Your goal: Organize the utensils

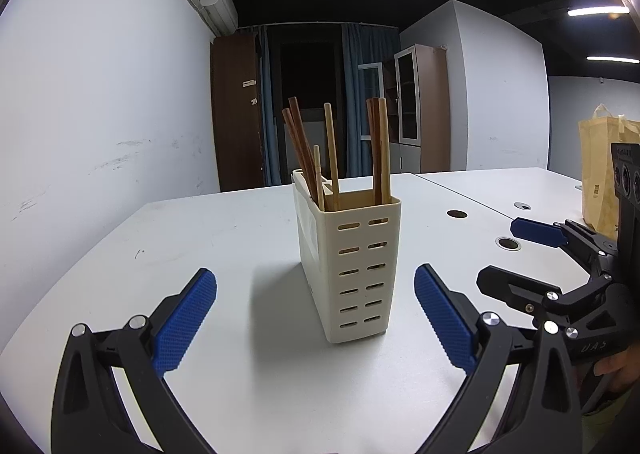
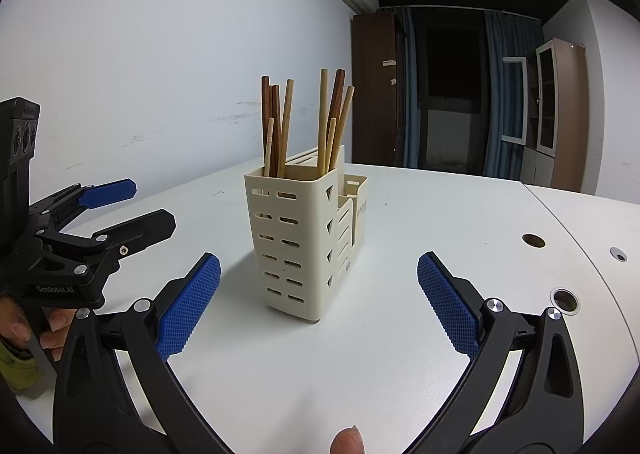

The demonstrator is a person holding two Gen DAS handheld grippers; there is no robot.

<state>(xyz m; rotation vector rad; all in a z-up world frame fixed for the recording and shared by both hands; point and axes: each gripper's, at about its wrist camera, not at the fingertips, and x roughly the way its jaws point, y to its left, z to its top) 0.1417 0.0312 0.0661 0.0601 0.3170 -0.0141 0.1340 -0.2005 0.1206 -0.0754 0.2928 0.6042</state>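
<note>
Chopsticks (image 1: 332,158) stand upright in a cream slotted holder (image 1: 352,258), dark brown and light wood mixed, in the tall compartment nearest both cameras. The holder stands on a white table (image 1: 200,238), well apart from every edge. The left gripper (image 1: 316,322) is near the holder, jaws apart, holding nothing. The right gripper (image 2: 318,306) is to its right, jaws also apart and empty. A yellow bag (image 1: 600,166) stands far right.

Chopsticks' (image 1: 332,158) lower ends hidden inside holder (image 1: 352,266).
</note>
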